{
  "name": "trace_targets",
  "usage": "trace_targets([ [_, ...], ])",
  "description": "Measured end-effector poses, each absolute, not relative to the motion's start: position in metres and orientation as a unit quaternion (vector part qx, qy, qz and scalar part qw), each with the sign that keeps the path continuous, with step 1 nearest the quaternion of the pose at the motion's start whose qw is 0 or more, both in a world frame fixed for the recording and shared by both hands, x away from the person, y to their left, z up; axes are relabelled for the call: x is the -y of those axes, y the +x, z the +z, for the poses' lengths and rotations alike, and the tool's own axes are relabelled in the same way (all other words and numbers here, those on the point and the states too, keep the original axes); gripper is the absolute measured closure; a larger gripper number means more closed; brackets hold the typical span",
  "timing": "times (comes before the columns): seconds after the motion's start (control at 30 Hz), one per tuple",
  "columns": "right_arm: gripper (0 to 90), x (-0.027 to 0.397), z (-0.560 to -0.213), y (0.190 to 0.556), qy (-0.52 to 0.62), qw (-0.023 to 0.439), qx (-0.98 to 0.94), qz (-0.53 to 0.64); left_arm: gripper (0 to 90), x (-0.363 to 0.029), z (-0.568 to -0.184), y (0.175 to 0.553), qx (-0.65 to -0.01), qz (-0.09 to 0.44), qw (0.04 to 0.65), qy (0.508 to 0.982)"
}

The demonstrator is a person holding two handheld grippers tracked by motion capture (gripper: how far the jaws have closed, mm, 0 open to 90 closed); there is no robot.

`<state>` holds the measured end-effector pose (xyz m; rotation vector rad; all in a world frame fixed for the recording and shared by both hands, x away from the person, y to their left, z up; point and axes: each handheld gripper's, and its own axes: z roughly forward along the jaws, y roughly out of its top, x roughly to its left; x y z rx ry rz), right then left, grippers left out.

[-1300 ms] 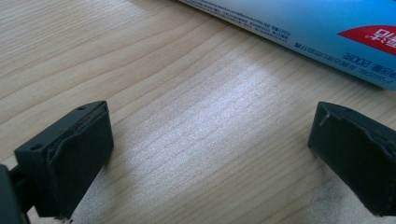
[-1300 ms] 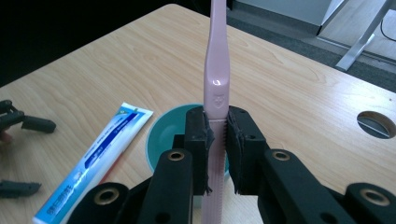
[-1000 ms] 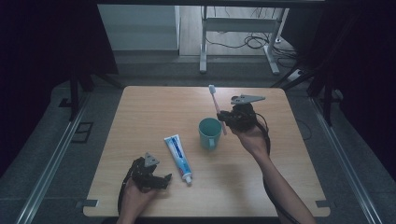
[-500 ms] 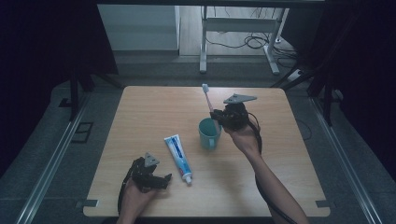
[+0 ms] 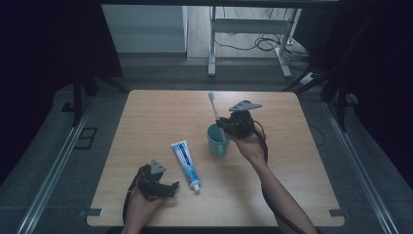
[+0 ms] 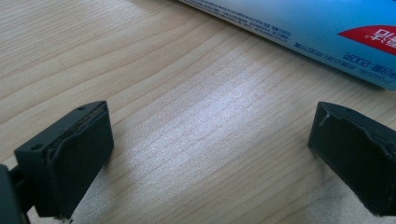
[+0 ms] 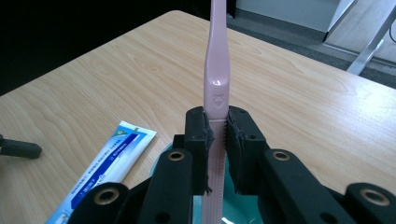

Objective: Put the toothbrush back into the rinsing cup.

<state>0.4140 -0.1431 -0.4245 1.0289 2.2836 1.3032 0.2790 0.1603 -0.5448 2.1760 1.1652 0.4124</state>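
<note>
Mid-desk, I've got the right gripper [image 5: 225,126] clamped on the pink toothbrush [image 7: 217,79], handle end dipping into the teal cup [image 5: 217,140]. Near the front edge, left gripper [image 5: 168,187] sits open, nothing between its jaws, toothpaste tube [image 5: 185,159] just beside it.

our left hand [image 5: 141,202] rests low at the near left, its black two-jaw left gripper [image 5: 168,187] pointing right with jaws spread wide apart. our right forearm [image 5: 282,195] reaches in from the near right toward the middle, and the black two-jaw right gripper [image 5: 225,127] has its jaws pinched together, pointing left.
</note>
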Motion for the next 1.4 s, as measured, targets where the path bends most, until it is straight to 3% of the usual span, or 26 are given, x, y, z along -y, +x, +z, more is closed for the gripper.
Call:
trace_targets([
  [0.87,78.7,0.137,-0.473,0.421,0.377,0.139,-0.809,0.43,0.3,-0.16,-0.545,0.279,-0.442,0.157,0.314,0.826],
  [1.4,77.7,0.135,-0.479,0.424,0.378,0.125,-0.819,0.413,0.3,-0.16,-0.545,0.279,-0.442,0.157,0.314,0.826],
])
